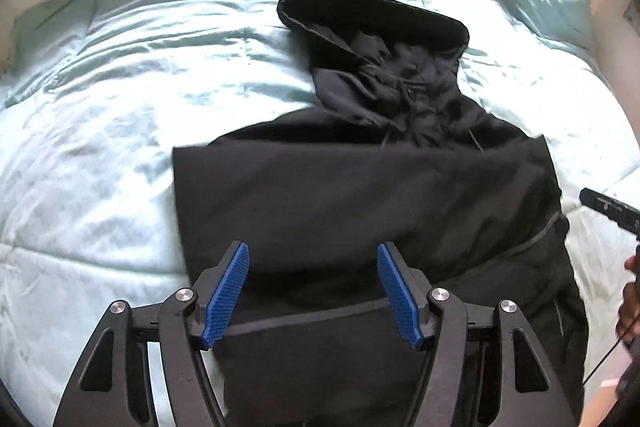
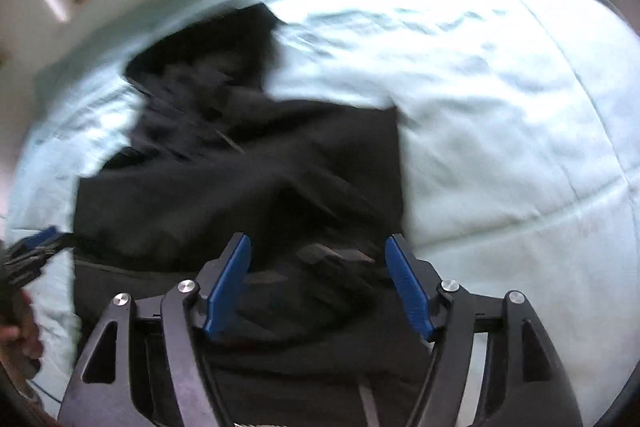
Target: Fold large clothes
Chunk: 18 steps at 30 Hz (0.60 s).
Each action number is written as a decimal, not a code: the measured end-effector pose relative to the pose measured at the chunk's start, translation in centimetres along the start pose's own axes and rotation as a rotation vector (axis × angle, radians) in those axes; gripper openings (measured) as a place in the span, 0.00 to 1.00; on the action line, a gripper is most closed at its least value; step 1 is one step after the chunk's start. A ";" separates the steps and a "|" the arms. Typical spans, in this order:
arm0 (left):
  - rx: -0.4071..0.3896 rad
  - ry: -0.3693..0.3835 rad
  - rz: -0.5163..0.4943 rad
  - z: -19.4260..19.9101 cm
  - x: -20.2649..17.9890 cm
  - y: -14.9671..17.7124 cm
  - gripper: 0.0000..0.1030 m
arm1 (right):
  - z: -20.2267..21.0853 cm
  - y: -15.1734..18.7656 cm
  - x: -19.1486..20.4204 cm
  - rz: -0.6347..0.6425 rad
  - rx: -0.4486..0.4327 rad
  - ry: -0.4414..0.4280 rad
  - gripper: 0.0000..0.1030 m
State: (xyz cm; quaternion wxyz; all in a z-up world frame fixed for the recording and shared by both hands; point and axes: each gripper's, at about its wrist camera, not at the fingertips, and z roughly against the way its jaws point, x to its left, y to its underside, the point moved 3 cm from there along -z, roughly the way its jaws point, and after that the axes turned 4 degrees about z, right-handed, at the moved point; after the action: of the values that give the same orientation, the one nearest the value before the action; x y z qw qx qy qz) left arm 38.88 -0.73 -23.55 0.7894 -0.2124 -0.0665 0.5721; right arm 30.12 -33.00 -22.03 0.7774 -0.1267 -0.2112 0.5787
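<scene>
We see one black hooded jacket [image 1: 360, 195] on one bed [image 1: 100, 131], beside one pillow [image 1: 552, 15]. Our left gripper [image 1: 313, 259] and right gripper [image 2: 318, 251] each spread two blue fingers [image 1: 228, 295], pinching nothing.

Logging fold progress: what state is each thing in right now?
Black hooded jacket: lying flat on the bed, sides folded in, hood still spread out beyond it.
Left gripper: open, over the jacket, holding nothing.
Right gripper: open, nothing pinched.
Comforter: spread, lightly wrinkled.

Black hoodie [image 2: 248, 179] below spread fingers [image 2: 228, 291]
</scene>
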 end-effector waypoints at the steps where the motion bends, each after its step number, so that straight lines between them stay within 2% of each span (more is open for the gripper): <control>1: 0.014 -0.021 0.004 -1.3 0.0 -0.5 0.66 | -1.4 -0.8 1.5 0.029 0.010 -0.015 0.71; 4: 0.084 -0.051 0.020 -5.5 -0.4 -1.7 0.66 | -6.9 -1.9 5.1 0.132 0.068 0.027 0.70; 7: 0.123 -0.096 0.003 -8.3 -0.3 -1.2 0.67 | -11.8 -0.4 5.2 0.139 0.182 0.081 0.70; 8: 0.127 -0.098 0.003 -8.7 -0.3 -1.3 0.67 | -12.8 -0.3 4.9 0.132 0.190 0.080 0.70; 10: 0.128 -0.094 0.013 -8.8 -0.1 -1.6 0.68 | -12.8 -0.6 4.6 0.122 0.193 0.072 0.70; 12: 0.111 -0.068 0.029 -7.7 0.0 -1.8 0.68 | -10.9 -0.7 4.2 0.130 0.183 0.065 0.70; 16: 0.058 0.062 0.050 -3.0 0.3 -0.6 0.68 | -6.0 0.3 4.3 0.193 0.111 0.026 0.70; 18: 0.028 0.096 0.046 -0.5 0.6 1.1 0.68 | -4.1 1.8 4.0 0.209 0.103 0.001 0.70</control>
State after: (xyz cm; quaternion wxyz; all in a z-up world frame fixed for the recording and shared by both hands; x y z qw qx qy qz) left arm 38.31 -0.05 -24.48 0.7814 -0.2299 -0.0158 0.5800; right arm 31.49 -28.50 -25.72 0.7185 -0.1082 -0.1662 0.6667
